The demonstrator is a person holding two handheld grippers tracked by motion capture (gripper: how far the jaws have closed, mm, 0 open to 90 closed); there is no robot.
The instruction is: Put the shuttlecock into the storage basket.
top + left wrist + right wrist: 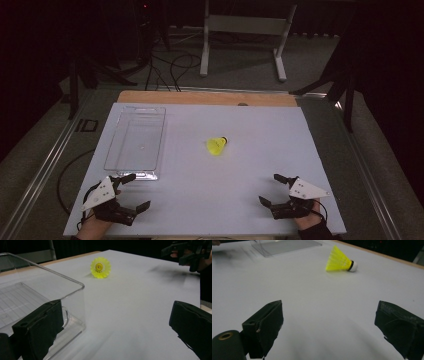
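The shuttlecock (pixel 217 145) lies on its side mid-table (pixel 260 200), cork pointing away and right, ahead of both wide-open tools, the right tool (pixel 274 189) slightly nearer than the left tool (pixel 136 191) by the tray (pixel 111 145).

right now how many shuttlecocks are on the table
1. The yellow shuttlecock lies on its side near the middle of the white table, right of the clear tray.

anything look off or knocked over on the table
Only the yellow shuttlecock: it lies on its side mid-table, outside the clear tray, which holds nothing. Both tongs, left and right, are open near the front edge.
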